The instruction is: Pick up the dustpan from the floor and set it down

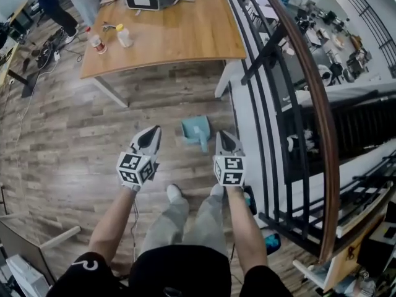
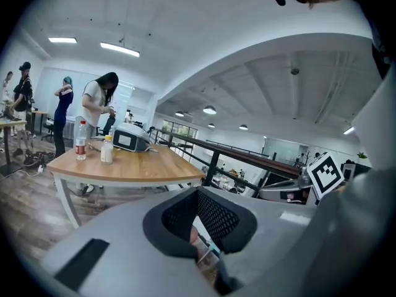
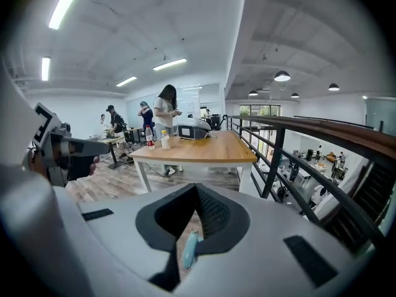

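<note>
Teal dustpan (image 1: 195, 130): flat on the floor (image 1: 86, 159), handle (image 1: 203, 145) toward the person, likely for easy reach.
Left tongs (image 1: 153, 130): pinched together, empty, beside it.
Right tongs (image 1: 223, 134): pinched together, empty, nearest the handle.

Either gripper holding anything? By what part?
Nothing is held. The left gripper and right gripper are both shut and empty; the dustpan lies untouched on the floor.

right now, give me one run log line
dustpan on floor, not held | left gripper shut, empty | right gripper shut, empty
</note>
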Available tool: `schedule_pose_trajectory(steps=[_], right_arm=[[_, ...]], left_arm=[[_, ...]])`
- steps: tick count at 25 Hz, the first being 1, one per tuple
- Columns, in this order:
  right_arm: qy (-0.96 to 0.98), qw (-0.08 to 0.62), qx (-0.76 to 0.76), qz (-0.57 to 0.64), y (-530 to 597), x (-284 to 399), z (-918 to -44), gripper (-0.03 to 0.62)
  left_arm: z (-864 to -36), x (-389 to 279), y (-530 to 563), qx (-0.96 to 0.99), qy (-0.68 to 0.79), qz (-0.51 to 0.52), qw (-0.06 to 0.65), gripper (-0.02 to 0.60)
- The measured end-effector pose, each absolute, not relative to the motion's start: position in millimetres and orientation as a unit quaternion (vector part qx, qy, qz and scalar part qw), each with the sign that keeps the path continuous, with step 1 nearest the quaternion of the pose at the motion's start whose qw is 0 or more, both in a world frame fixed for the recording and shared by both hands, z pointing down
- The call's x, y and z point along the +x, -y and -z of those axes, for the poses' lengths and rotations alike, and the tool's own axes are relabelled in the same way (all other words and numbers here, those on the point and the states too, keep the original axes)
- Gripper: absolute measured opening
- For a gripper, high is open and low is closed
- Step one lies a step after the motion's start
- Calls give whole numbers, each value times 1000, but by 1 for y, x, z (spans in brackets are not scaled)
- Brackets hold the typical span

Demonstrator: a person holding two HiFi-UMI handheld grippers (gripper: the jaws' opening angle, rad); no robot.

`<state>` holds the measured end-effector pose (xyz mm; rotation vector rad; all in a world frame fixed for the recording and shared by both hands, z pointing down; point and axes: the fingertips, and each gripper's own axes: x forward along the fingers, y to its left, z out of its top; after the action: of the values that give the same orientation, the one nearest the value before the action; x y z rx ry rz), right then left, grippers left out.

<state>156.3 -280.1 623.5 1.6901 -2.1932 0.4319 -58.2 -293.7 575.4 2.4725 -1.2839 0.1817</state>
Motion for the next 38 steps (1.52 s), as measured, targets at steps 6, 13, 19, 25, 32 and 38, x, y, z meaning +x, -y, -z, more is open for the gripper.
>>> schedule_pose_trajectory(steps=[6, 13, 19, 25, 32, 38], right_arm=[[771, 183, 585, -173, 299, 142, -686, 67], [760, 218, 578, -199, 323, 126, -780, 220], [750, 268, 562, -223, 331, 114, -844, 267], [736, 300, 557, -240, 343, 115, -894, 272], [721, 321, 544, -283, 338, 105, -917, 240], [711, 321, 555, -290, 338, 111, -921, 147]], left_arm=[[-628, -51, 308, 876, 441, -66, 182, -3], [-688, -58, 322, 872, 438, -77, 203, -3], [-728, -74, 323, 864, 447, -79, 217, -3], [-754, -83, 330, 860, 452, -81, 222, -3], [-777, -88, 327, 854, 457, -89, 234, -3], [-782, -81, 326, 853, 455, -90, 240, -3]])
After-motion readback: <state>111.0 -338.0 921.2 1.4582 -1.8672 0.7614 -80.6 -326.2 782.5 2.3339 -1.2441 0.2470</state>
